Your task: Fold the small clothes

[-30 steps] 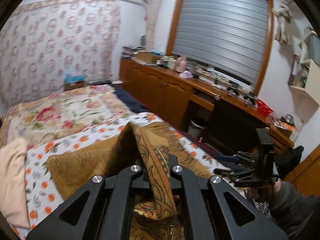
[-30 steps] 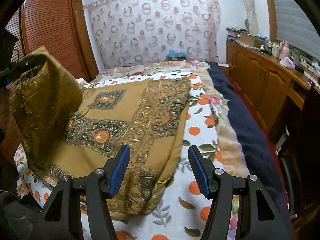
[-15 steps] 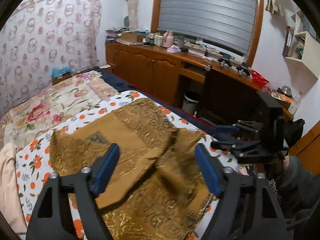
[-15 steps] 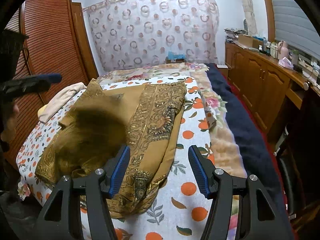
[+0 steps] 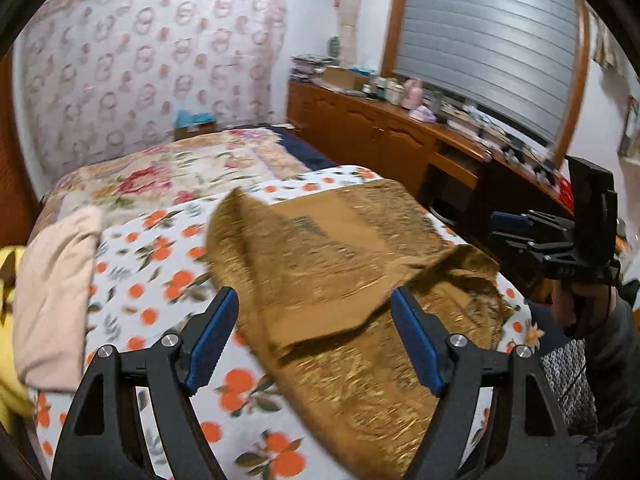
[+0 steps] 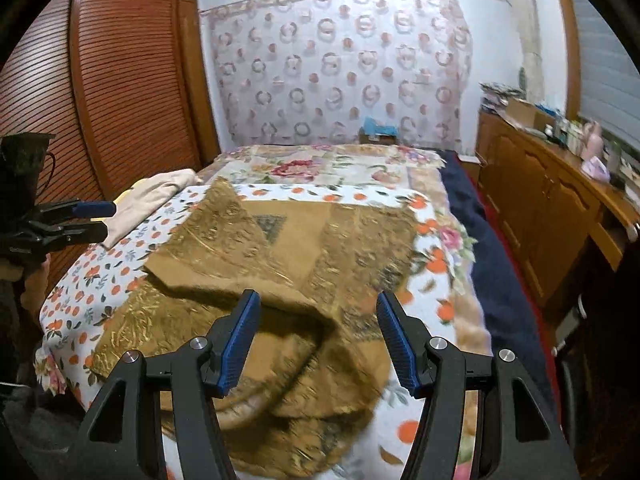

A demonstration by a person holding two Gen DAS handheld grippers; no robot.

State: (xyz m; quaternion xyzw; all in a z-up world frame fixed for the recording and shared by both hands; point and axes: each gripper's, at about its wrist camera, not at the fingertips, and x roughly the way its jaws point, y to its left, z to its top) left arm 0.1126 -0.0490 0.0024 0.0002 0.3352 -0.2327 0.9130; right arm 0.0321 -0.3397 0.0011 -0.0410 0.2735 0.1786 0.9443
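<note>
A golden-brown patterned cloth (image 5: 320, 256) lies on the bed, loosely folded over itself, with a rumpled heap at its near right corner. My left gripper (image 5: 314, 340) hovers open just above the cloth's near edge, and nothing sits between its blue pads. In the right wrist view the cloth (image 6: 288, 248) spreads ahead, and my right gripper (image 6: 320, 340) stands open over its bunched near part without holding anything. Each gripper also shows in the other's view: the right gripper (image 5: 498, 229) at the far right, the left gripper (image 6: 102, 220) at the far left.
The bed carries an orange-print sheet (image 5: 160, 264) with a floral quilt behind it. A folded pink garment (image 5: 56, 288) and something yellow (image 5: 8, 320) lie at the left edge. Wooden cabinets (image 5: 380, 136) line the right side and a slatted wardrobe (image 6: 120, 80) the left.
My left gripper opened and let go of the raised cloth corner, which dropped and settled folded onto the bed. The left gripper sank lower. The right gripper stayed open and drifted a little.
</note>
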